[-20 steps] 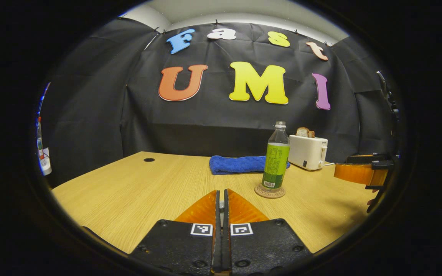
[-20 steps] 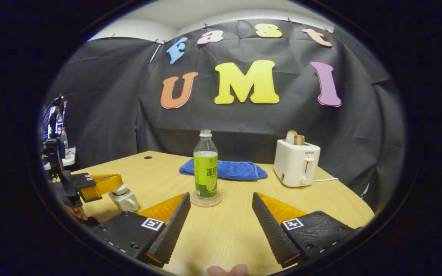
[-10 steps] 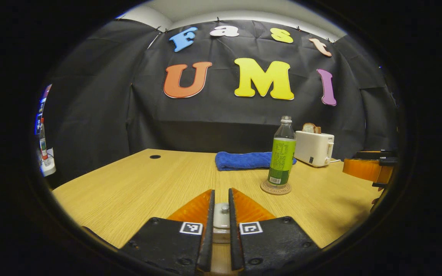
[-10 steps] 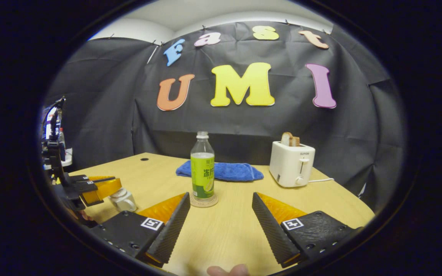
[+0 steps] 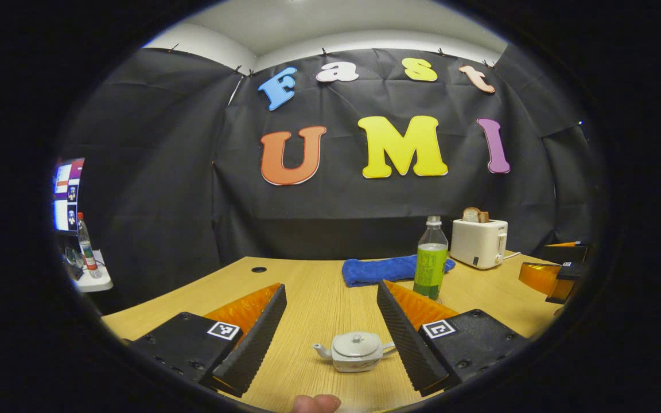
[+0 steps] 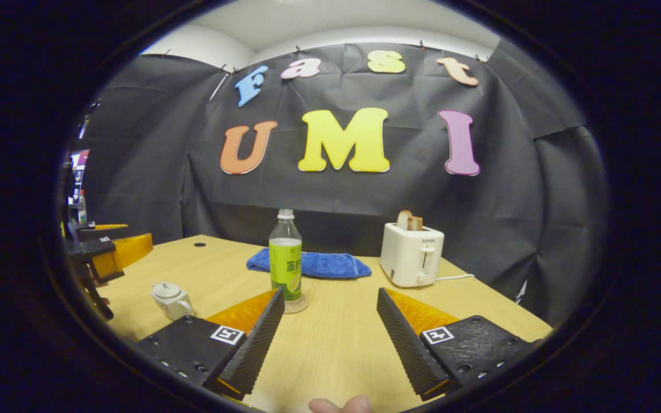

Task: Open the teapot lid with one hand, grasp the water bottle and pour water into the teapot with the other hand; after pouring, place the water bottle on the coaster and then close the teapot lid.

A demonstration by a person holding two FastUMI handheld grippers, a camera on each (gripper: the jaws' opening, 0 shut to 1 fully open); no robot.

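Teapot (image 5: pixel 355 351) lidded on the table (image 5: pixel 319 292), both grippers spread and empty.
Left gripper (image 5: pixel 330 321) hangs above the teapot with its fingers apart; right gripper (image 6: pixel 330 327) is likewise spread, facing the water bottle (image 6: pixel 285 258) upright on its coaster (image 6: pixel 297 306).

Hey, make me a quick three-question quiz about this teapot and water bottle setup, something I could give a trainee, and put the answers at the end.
1. True or false: the lid is on the teapot.
2. What does the water bottle stand on? A) the blue towel B) the coaster C) the toaster
3. Fill in: the left gripper and the right gripper both have their jaws ____.

Key
1. True: the lid sits on the pot, which rests on the table.
2. B: the bottle stands upright on the coaster.
3. Open: neither holds anything.
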